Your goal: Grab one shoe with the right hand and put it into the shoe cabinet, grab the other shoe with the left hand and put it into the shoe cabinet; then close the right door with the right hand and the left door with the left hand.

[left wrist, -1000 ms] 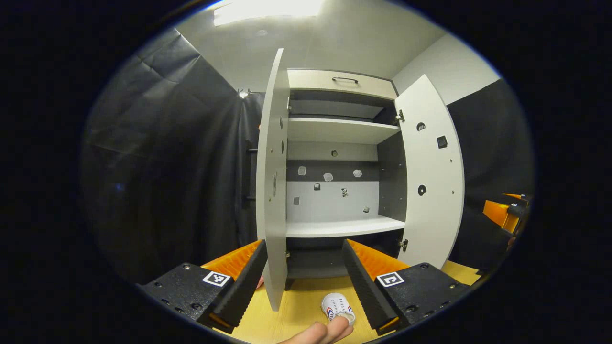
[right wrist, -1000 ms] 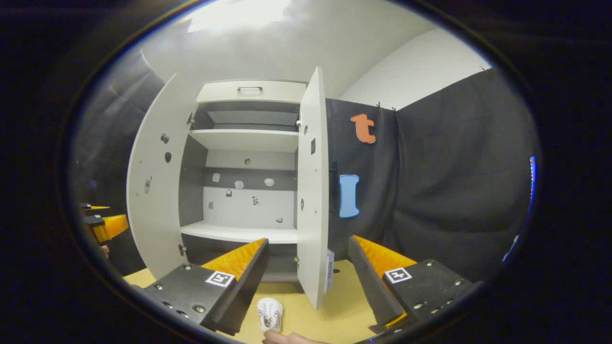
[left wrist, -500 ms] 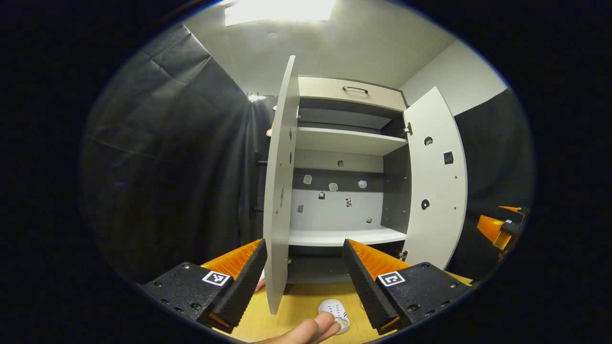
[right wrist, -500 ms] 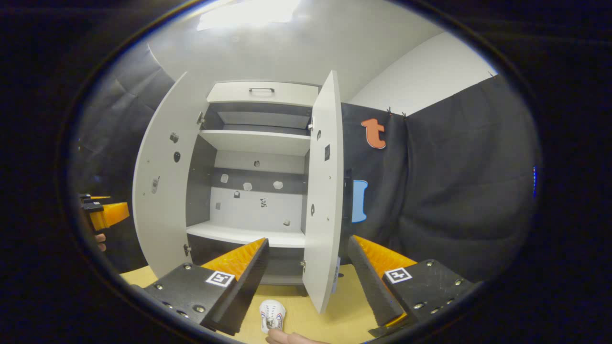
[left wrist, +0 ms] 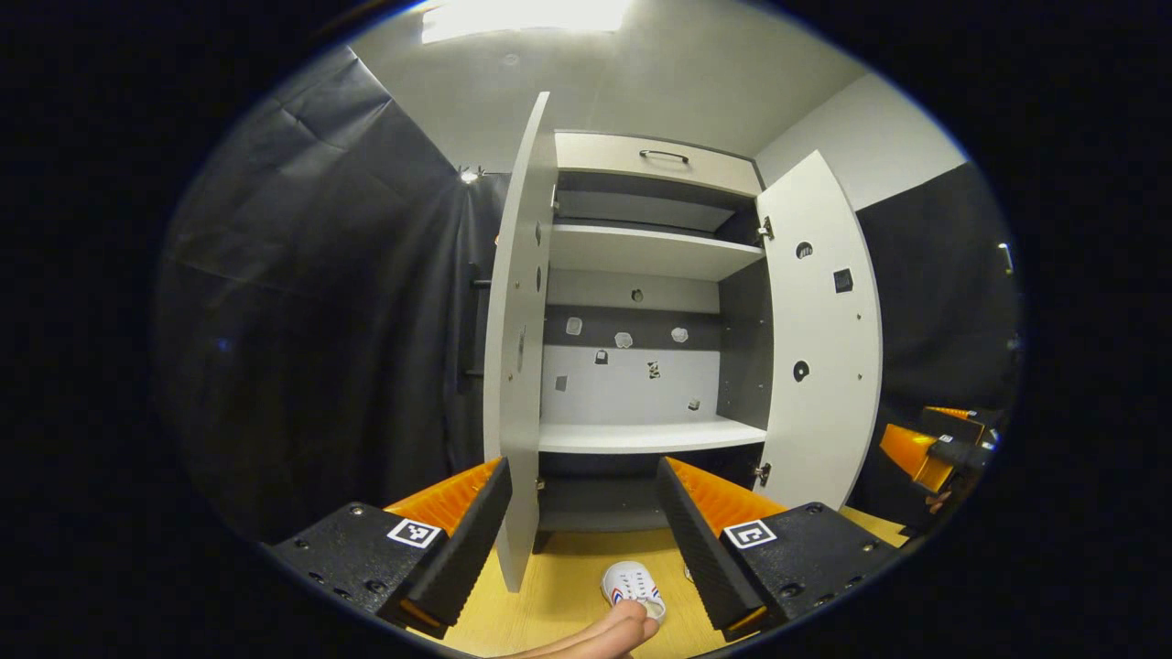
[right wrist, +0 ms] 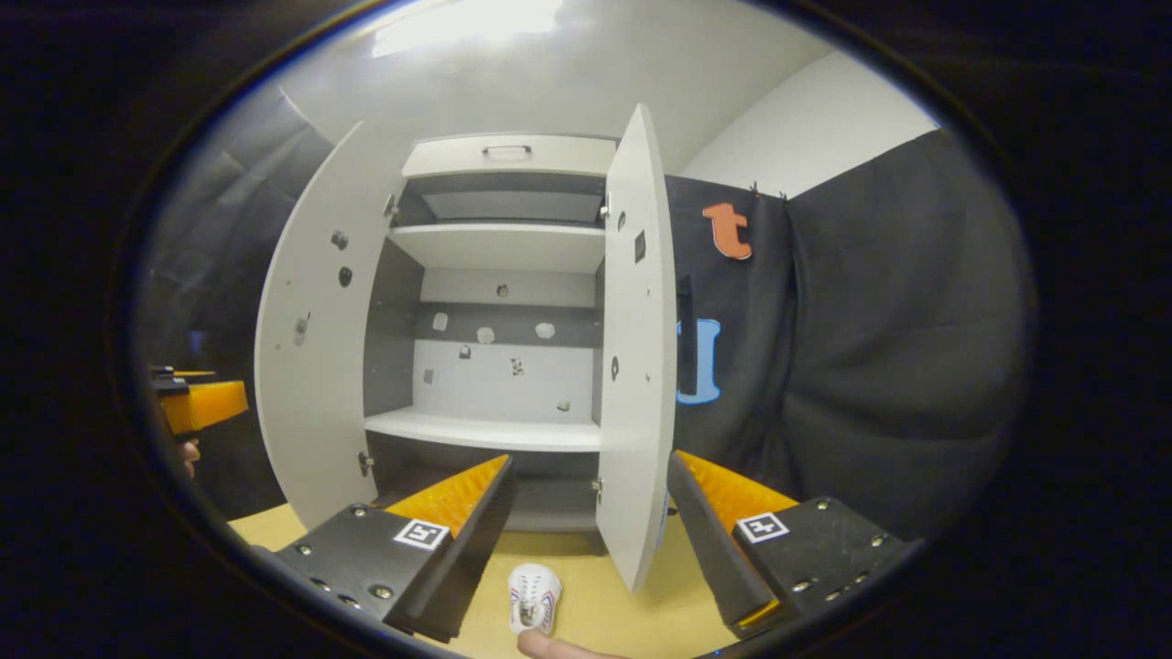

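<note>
Still, no legible writing anywhere.

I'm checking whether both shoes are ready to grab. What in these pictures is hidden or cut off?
- Left gripper view: a fingertip covers the near end of the white shoe.
- Right gripper view: the white shoe is partly behind a fingertip; whether it is the same shoe cannot be told.
- Right gripper view: the left tongs are cut off by the edge.
- Left gripper view: the cabinet's bottom compartment is dark, its contents unclear.
</note>
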{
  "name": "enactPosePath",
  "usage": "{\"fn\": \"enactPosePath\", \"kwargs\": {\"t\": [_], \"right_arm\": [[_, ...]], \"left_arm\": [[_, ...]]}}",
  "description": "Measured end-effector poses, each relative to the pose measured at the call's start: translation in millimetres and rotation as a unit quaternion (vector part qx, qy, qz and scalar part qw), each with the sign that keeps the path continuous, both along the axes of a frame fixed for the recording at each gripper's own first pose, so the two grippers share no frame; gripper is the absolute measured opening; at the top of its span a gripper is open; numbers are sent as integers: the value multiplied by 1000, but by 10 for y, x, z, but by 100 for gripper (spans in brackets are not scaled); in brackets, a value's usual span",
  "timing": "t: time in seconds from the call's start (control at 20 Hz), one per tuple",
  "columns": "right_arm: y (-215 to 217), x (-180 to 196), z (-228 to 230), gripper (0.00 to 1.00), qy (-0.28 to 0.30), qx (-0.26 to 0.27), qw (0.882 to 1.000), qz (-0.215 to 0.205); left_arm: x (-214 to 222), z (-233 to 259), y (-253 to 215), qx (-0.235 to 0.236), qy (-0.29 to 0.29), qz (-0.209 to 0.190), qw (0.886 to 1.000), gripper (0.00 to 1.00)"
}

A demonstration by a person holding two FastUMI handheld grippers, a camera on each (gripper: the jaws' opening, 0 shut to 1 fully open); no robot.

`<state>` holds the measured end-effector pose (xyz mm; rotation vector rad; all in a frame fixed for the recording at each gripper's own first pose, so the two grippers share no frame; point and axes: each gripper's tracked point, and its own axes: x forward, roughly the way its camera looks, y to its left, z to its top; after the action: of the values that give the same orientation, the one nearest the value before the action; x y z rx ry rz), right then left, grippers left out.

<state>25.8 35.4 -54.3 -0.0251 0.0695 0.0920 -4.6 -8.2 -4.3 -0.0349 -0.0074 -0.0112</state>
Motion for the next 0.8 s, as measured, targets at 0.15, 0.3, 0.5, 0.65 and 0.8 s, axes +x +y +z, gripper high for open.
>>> {"fn": "enactPosePath", "kwargs": {"t": [0.15,0.3,0.5,0.65,0.8], "right_arm": [[130,113,-565,99,47,-3,999,6],[323,222,-1276,98,111,-18,993,19],[629,286,-2237,99,199,-52,978,35],[862,272,-2869,99,255,-63,964,49],[1002,261,-3426,96,299,-76,950,53]], "left_arm": [[-27,-64,-25,2,-2,-5,1000,96],[-73,-72,9,4,-4,-3,1000,96],[-140,-61,6,5,-15,-7,1000,96],[-167,-87,8,11,-21,-6,1000,96],[-166,-150,-31,17,-15,-12,1000,96]]}}
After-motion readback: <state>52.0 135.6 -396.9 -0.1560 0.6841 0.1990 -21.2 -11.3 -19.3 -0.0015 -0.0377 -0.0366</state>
